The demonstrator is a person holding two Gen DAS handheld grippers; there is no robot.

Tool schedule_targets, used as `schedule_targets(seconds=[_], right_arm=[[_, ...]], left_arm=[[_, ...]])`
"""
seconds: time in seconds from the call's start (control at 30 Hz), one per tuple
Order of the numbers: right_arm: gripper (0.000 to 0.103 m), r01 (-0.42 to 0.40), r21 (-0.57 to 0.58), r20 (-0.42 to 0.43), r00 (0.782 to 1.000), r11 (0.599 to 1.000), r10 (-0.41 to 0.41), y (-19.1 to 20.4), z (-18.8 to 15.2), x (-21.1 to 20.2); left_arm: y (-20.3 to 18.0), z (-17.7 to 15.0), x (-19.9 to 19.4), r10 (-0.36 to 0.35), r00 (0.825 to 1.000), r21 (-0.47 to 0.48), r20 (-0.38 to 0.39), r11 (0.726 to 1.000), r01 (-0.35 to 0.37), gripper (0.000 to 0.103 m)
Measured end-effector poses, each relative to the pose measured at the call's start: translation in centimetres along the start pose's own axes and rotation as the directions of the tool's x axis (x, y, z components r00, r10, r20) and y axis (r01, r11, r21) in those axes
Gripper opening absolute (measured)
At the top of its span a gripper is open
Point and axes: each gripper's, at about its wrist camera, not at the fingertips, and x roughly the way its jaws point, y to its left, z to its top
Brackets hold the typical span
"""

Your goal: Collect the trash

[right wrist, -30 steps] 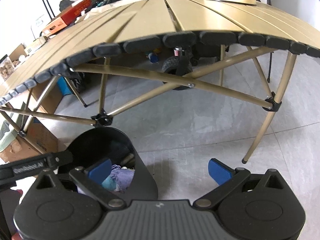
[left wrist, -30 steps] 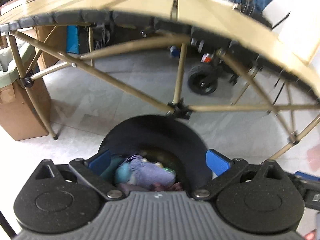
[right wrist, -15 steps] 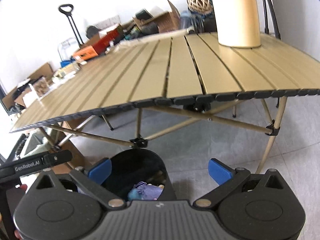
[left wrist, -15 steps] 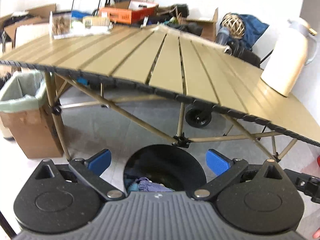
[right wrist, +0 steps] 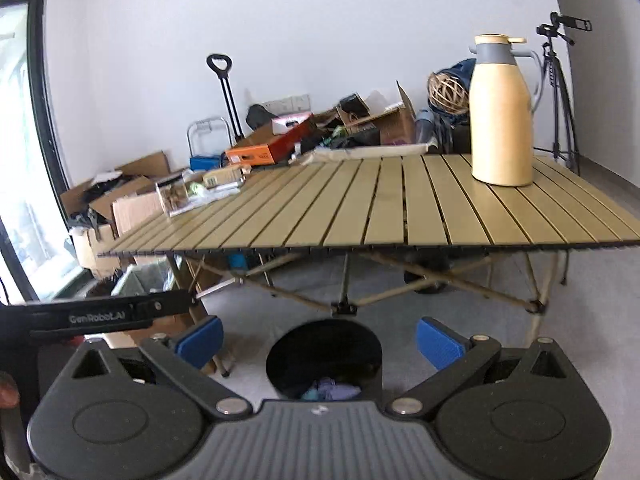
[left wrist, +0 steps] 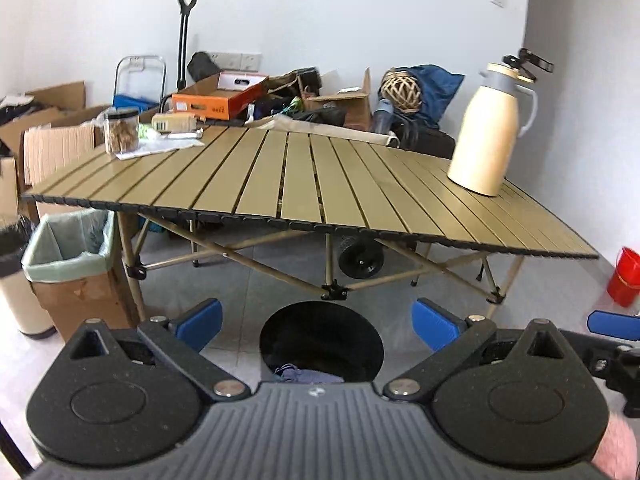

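Note:
A black round bin (left wrist: 322, 336) stands on the floor in front of the slatted table (left wrist: 304, 184), with crumpled blue and purple trash (left wrist: 308, 374) inside. The right wrist view shows the same bin (right wrist: 325, 354) and its trash (right wrist: 332, 391). My left gripper (left wrist: 318, 322) hangs open above and behind the bin, nothing between its blue pads. My right gripper (right wrist: 319, 338) is open too, likewise empty. On the table's far left corner lie a jar (left wrist: 121, 131), a small carton (left wrist: 174, 122) and plastic wrapping (left wrist: 160, 146).
A cream thermos jug (left wrist: 490, 136) stands on the table's right side. A cardboard box lined with a green bag (left wrist: 68, 252) sits left of the table legs, a red bucket (left wrist: 625, 276) at far right. Boxes and clutter fill the back wall; a tripod (right wrist: 560, 92) stands right.
Both grippers have risen from below the table edge to above tabletop height and pulled back. The bin now looks smaller and lower between the fingers. Both stayed open.

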Motion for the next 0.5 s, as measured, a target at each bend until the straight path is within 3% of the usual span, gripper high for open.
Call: schedule_targets(seconds=[0.3, 0.5], right_arm=[[0.103, 0.075, 0.016, -0.148, 0.986, 0.997, -0.072, 2.5, -3.2, -4.6], [0.103, 0.101, 0.010, -0.145, 0.984, 0.995, -0.098, 2.9, -4.1, -6.5]], left_arm=[[-0.3, -3.5, -5.8, -0.052, 0.997, 0.037, -0.051, 0.998, 0.054, 0.103], [-0.9, -4.8, -8.0, -0.061, 0.997, 0.061, -0.056, 0.996, 0.064, 0.103]])
